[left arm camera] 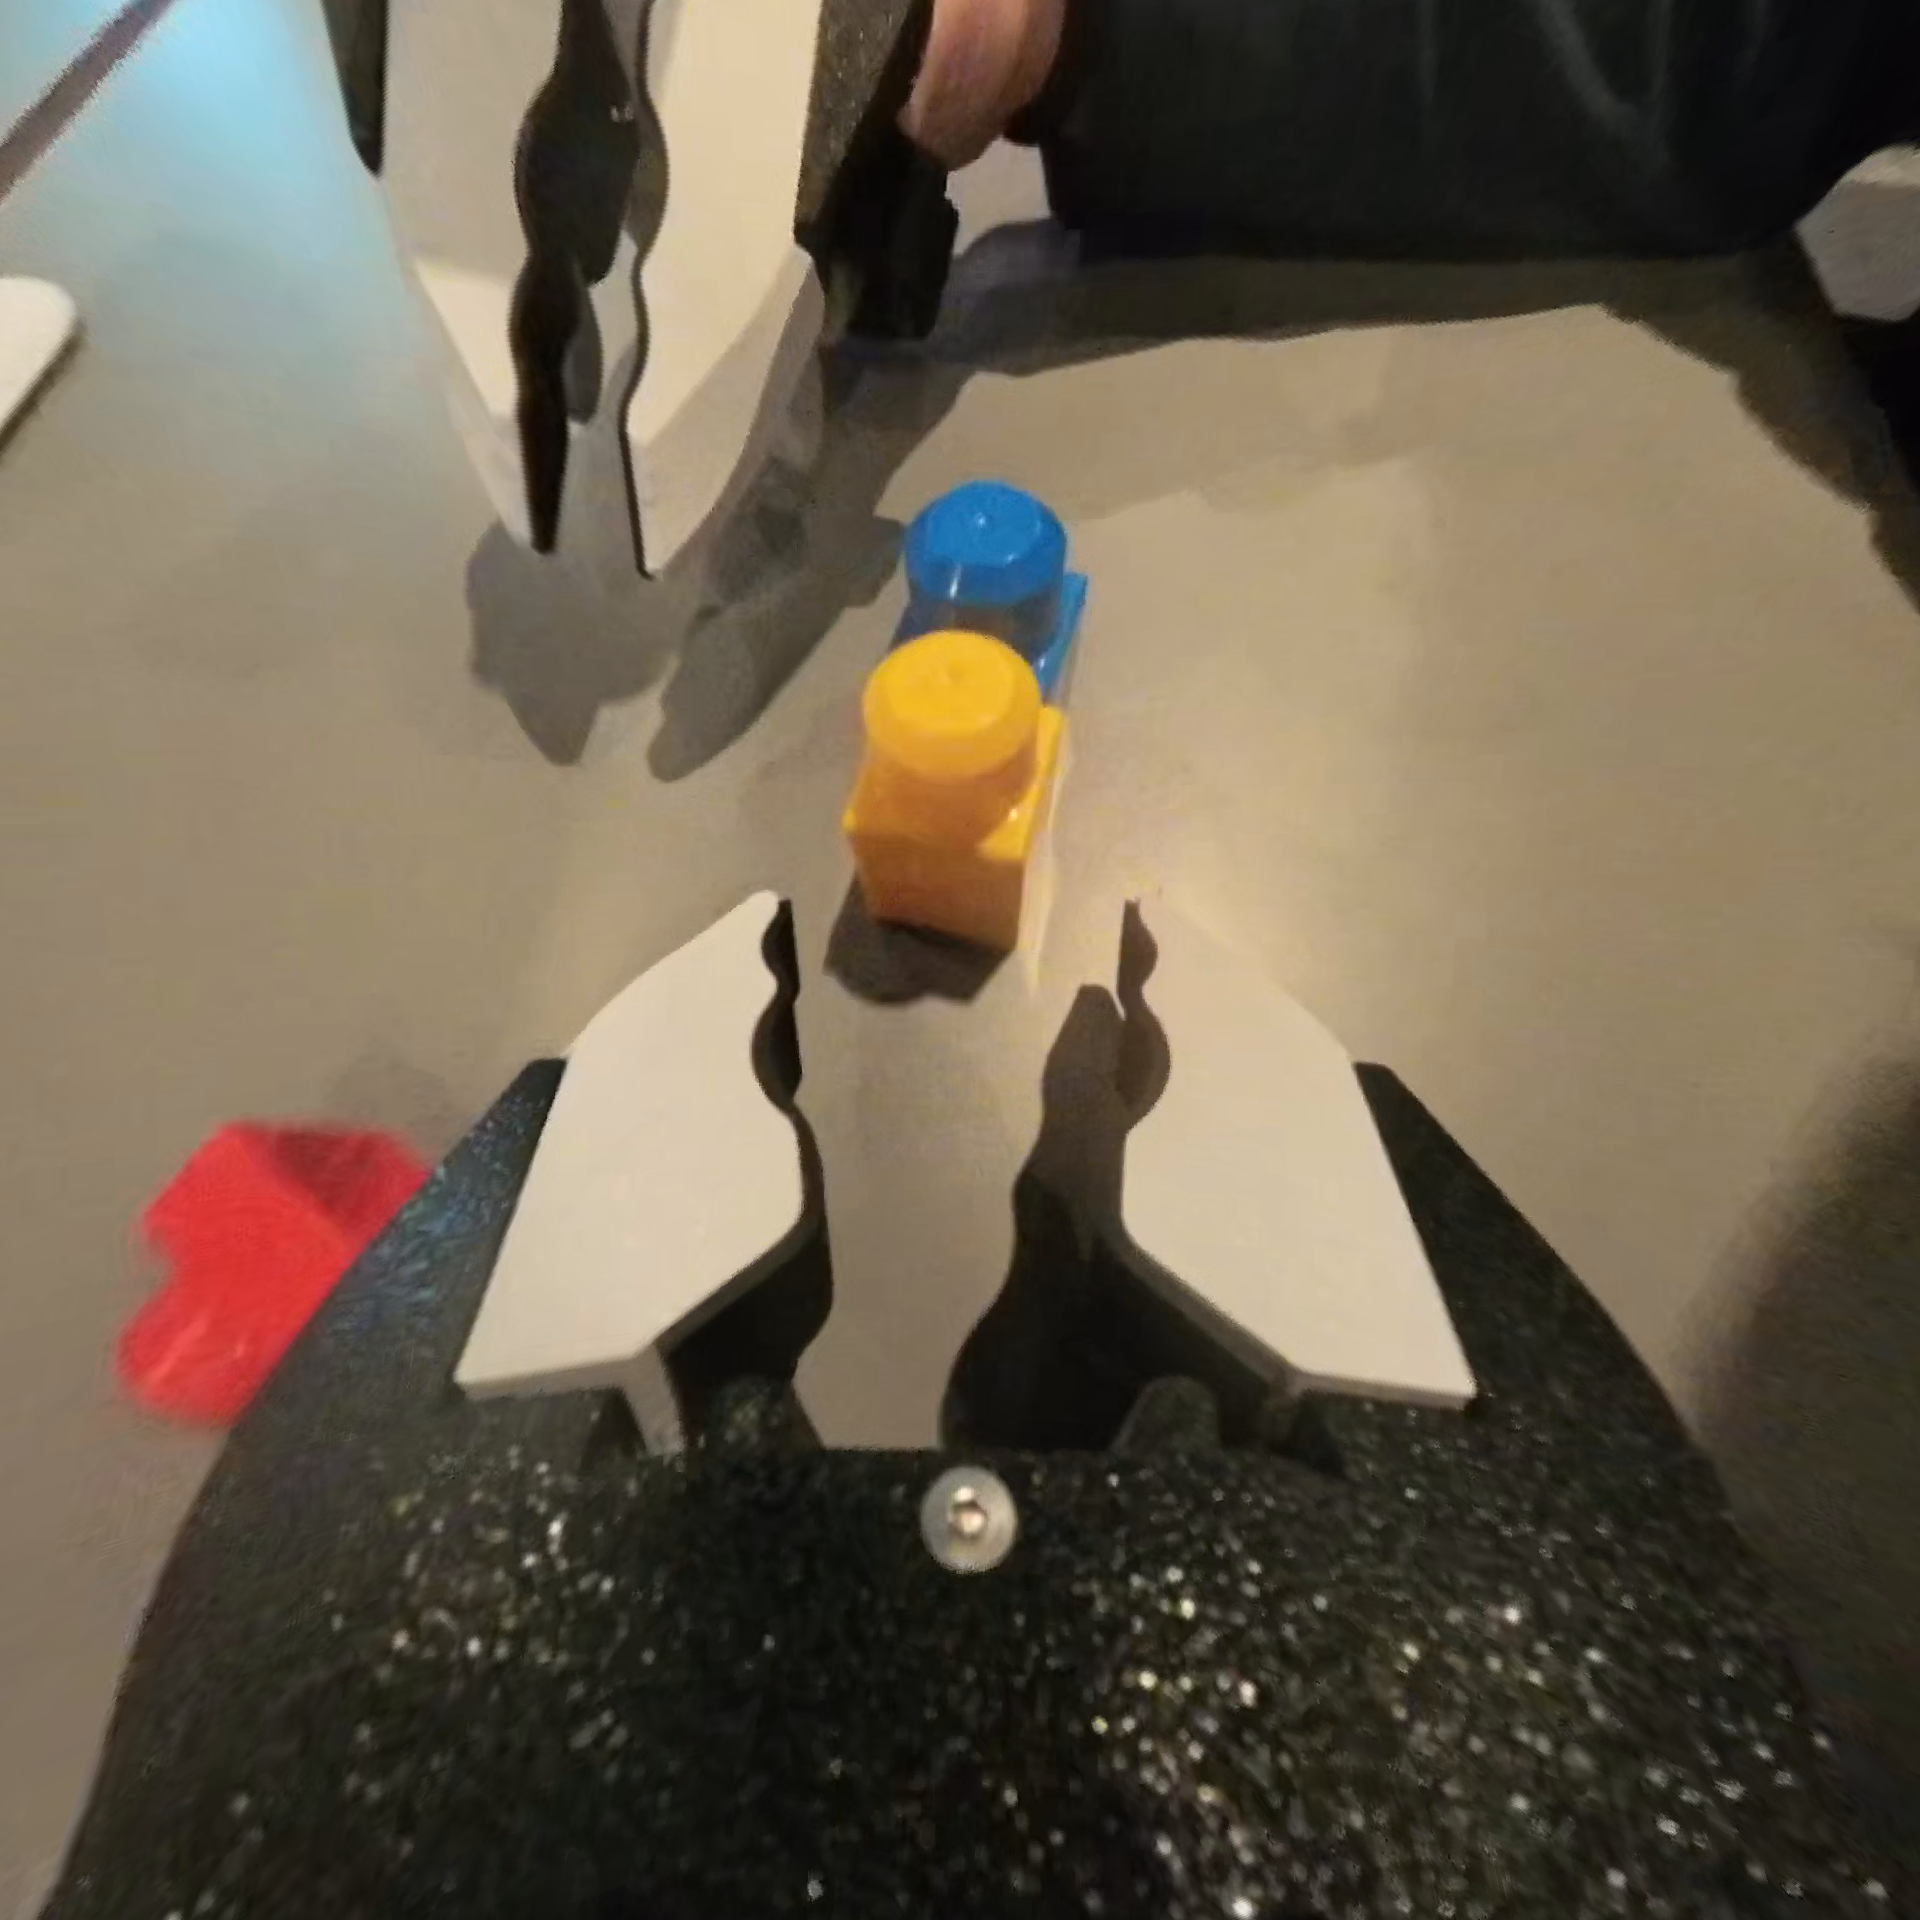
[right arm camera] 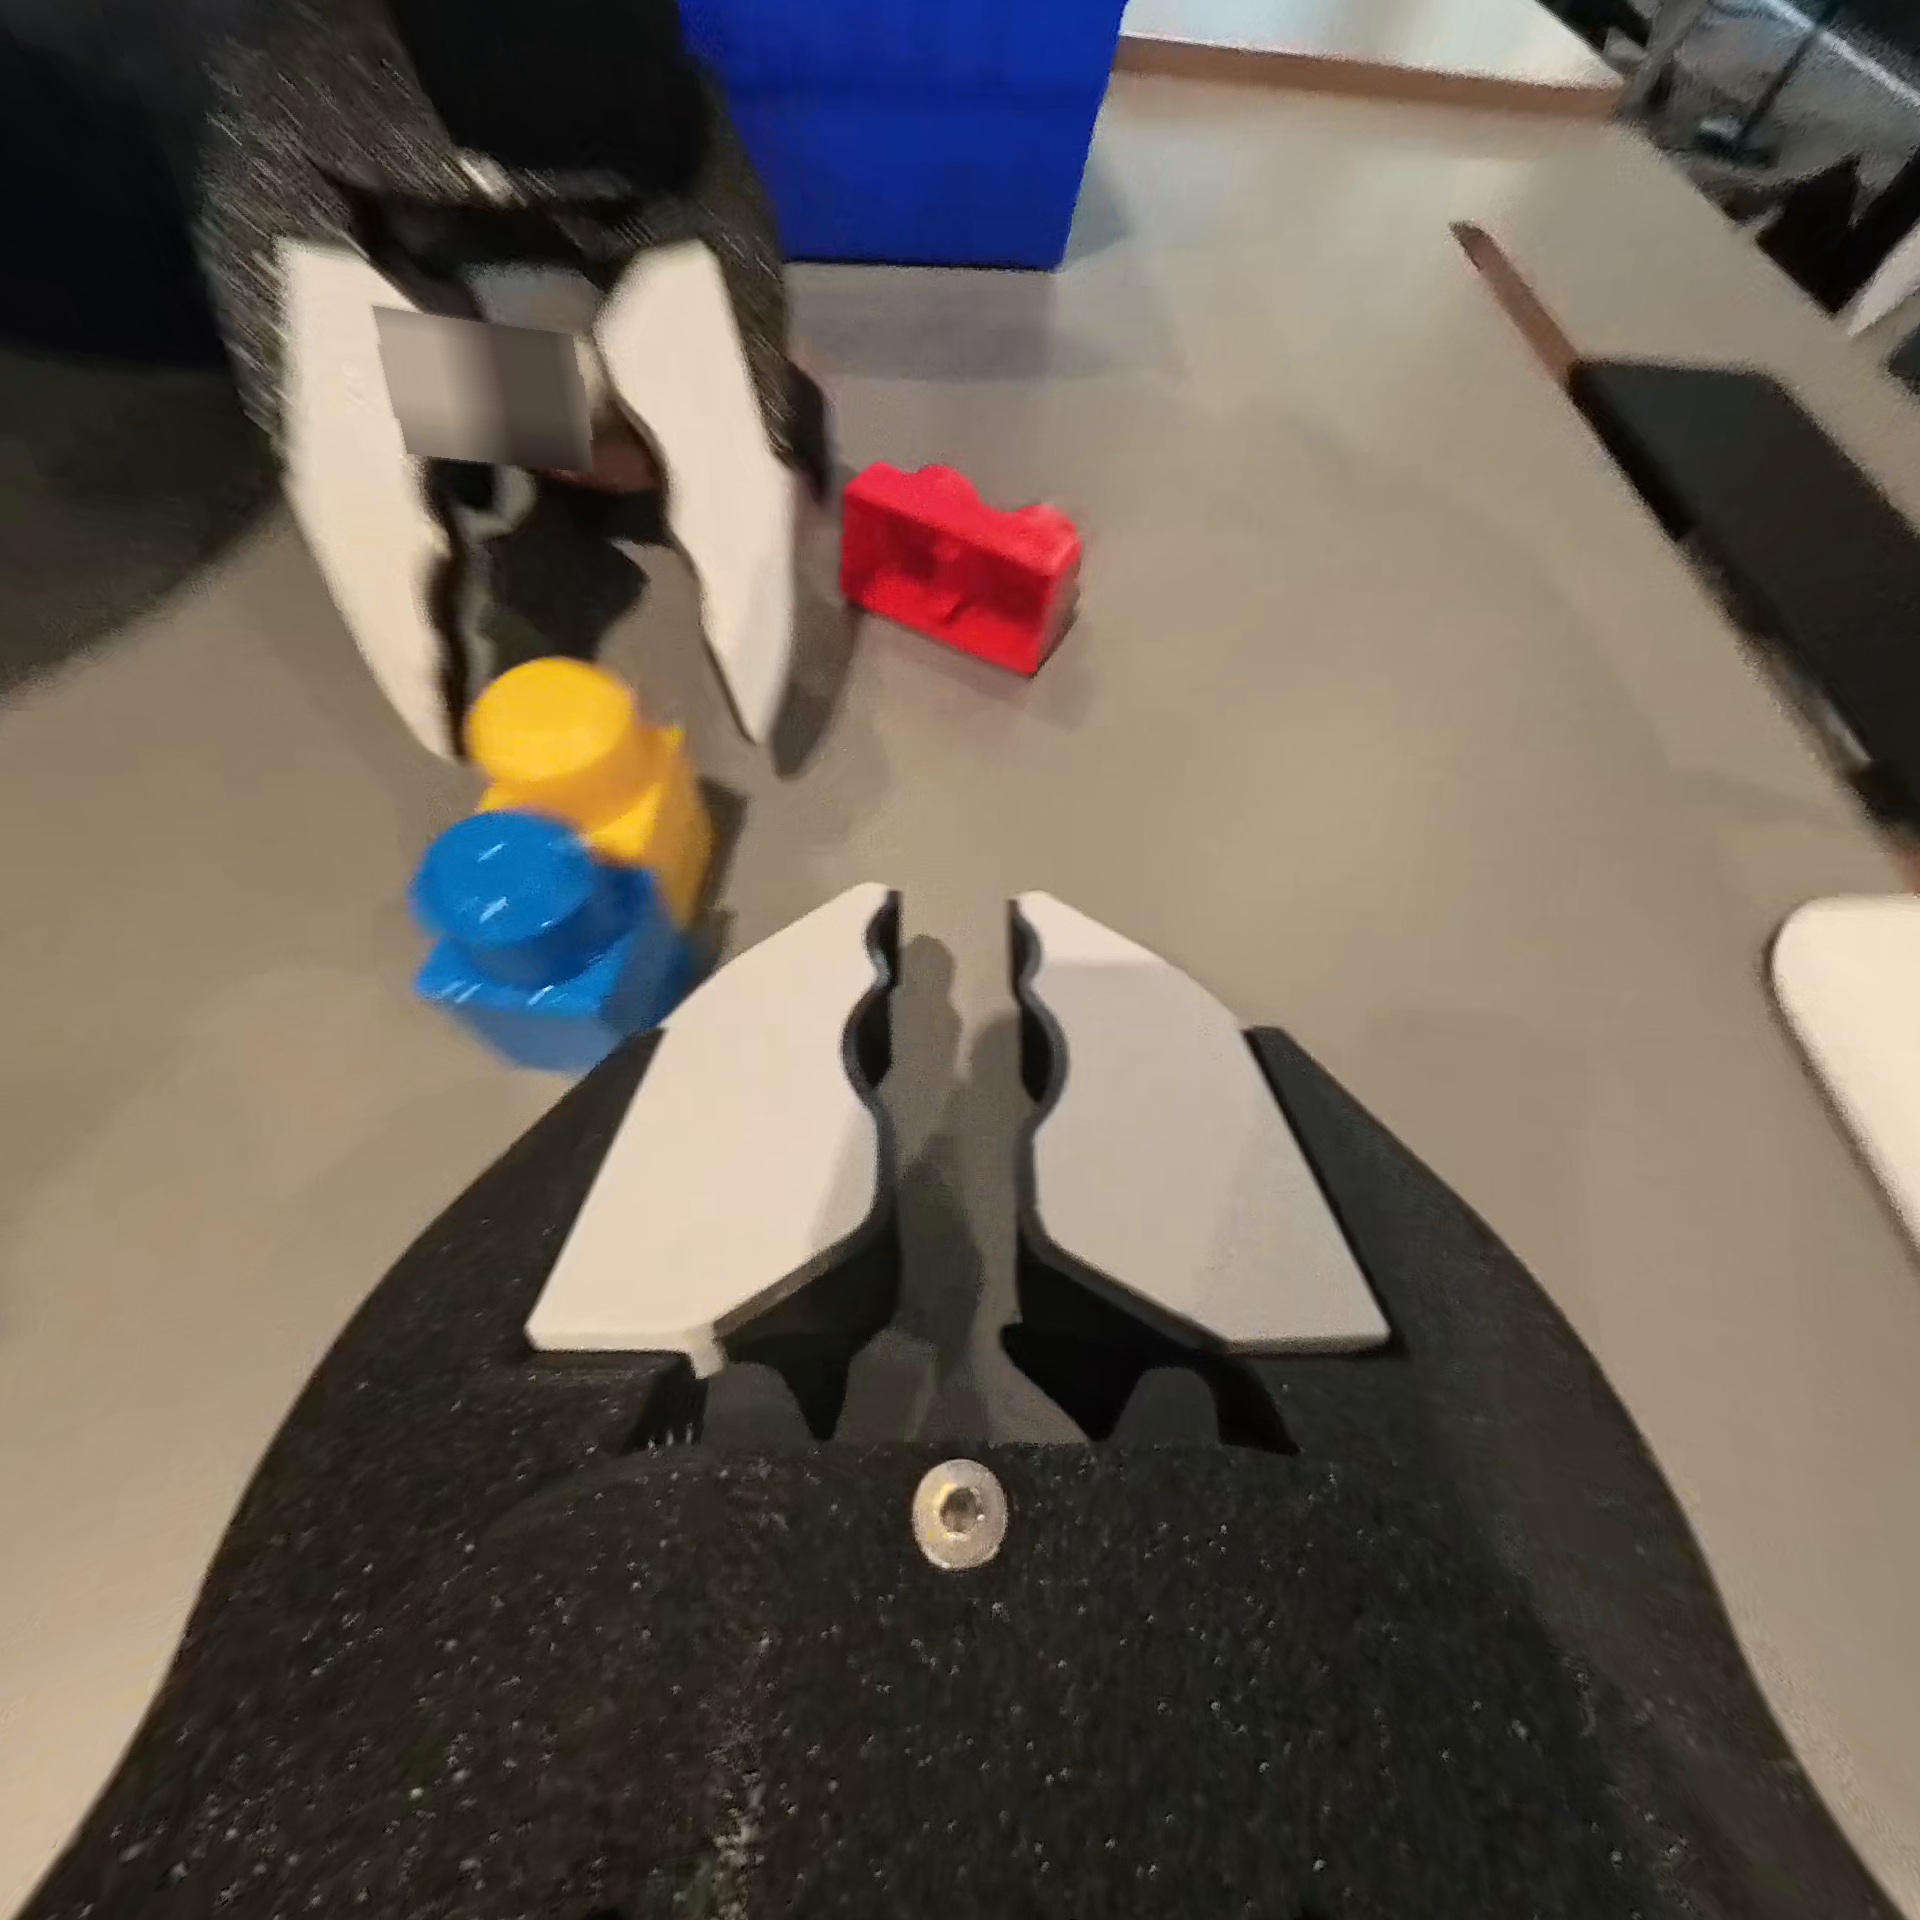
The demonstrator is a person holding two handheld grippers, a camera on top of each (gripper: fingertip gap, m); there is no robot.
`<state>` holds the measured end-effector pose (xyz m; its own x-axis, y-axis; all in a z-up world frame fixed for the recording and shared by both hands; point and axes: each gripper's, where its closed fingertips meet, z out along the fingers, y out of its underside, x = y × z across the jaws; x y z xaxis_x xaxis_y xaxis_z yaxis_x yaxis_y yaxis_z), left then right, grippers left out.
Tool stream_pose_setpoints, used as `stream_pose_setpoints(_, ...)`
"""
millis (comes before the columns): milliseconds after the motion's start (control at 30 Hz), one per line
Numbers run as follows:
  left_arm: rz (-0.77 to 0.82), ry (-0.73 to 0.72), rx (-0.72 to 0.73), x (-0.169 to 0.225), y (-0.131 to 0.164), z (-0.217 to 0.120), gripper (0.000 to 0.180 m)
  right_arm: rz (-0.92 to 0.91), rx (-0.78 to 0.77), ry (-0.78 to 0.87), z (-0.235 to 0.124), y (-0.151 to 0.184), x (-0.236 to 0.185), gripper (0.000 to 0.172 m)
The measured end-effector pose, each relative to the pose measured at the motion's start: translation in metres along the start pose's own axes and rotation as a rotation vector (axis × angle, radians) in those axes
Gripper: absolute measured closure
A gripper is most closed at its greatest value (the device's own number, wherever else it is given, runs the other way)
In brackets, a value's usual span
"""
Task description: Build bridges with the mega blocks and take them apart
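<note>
Beside our left gripper (left arm camera: pixel 956 914), on its left flank, lies a red block (left arm camera: pixel 249 1257) on its side; a blue box (right arm camera: pixel 904 125) stands far ahead of our right gripper (right arm camera: pixel 954 904). The yellow block (left arm camera: pixel 951 800) stands just ahead of the left fingertips, the blue block (left arm camera: pixel 987 571) touching it behind. Both sit ahead-left of the right gripper. Both grippers are released, nothing between their pads. The grey table (left arm camera: pixel 1455 831) carries all three blocks.
</note>
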<state>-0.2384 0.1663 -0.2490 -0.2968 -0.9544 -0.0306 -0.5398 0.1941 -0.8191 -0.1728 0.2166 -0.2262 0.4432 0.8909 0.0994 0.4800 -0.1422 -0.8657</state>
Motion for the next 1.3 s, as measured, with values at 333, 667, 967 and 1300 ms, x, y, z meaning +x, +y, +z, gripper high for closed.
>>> stream_pose_setpoints(333,-0.261,-0.548,0.034,-0.069,0.027,-0.082,0.12,0.017,-0.098,-0.301,0.083,-0.034,0.034,0.121)
stream_pose_setpoints(667,-0.233,-0.6,-0.275,-0.097,0.057,-0.058,0.122,0.18,-0.163,-0.399,0.08,-0.029,0.021,0.111)
stream_pose_setpoints(967,0.199,-0.773,-0.293,-0.103,0.035,-0.063,0.143,0.461,-0.19,-0.527,0.081,-0.039,0.007,0.113)
stream_pose_setpoints(1300,0.449,-0.811,-0.192,-0.085,0.007,-0.065,0.176,0.534,-0.197,-0.567,0.068,-0.045,0.003,0.112)
